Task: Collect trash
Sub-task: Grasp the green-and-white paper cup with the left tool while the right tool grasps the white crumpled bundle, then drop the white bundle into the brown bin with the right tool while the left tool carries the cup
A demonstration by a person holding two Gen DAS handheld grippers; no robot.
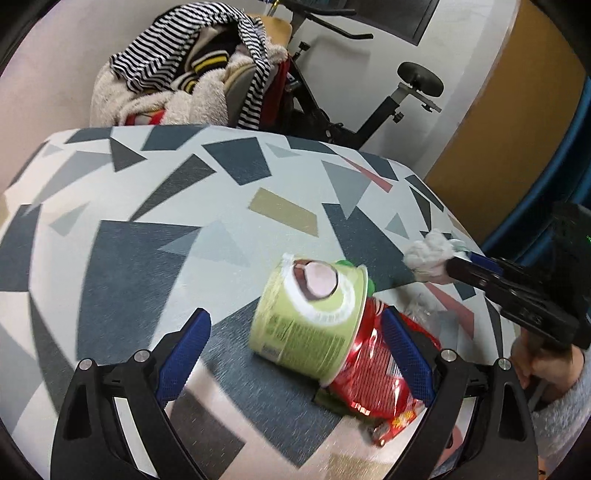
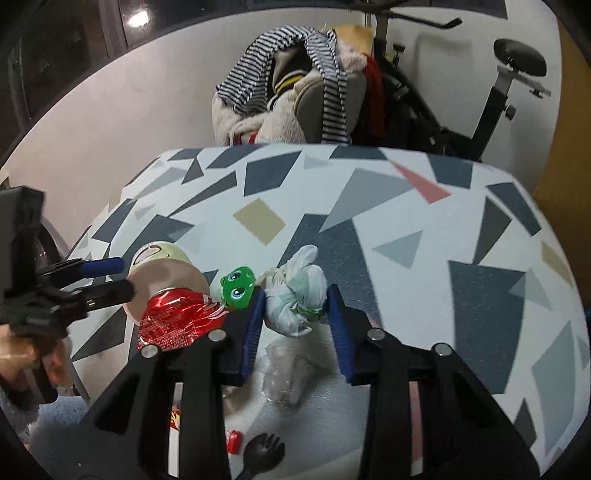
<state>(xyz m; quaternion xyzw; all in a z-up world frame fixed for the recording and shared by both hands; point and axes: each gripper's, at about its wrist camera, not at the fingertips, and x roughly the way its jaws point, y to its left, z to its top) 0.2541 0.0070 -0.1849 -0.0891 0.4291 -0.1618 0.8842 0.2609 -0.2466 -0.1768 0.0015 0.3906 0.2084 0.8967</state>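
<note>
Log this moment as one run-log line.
task: collect trash | right gripper: jaws shut on crumpled tissue | left gripper: jaws open around green cup | red wrapper: under cup

Dim indoor light; fisheye bending with dark corners; motion blur on the green cup [image 1: 310,314]; lamp glare [image 2: 137,17] upper left.

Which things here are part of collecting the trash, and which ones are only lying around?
Trash job: crumpled tissue between the right gripper pads; green cup; red wrapper; clear plastic wrap; black spork; left gripper.

Just lying about: clothes pile; exercise bike; green toy.
</note>
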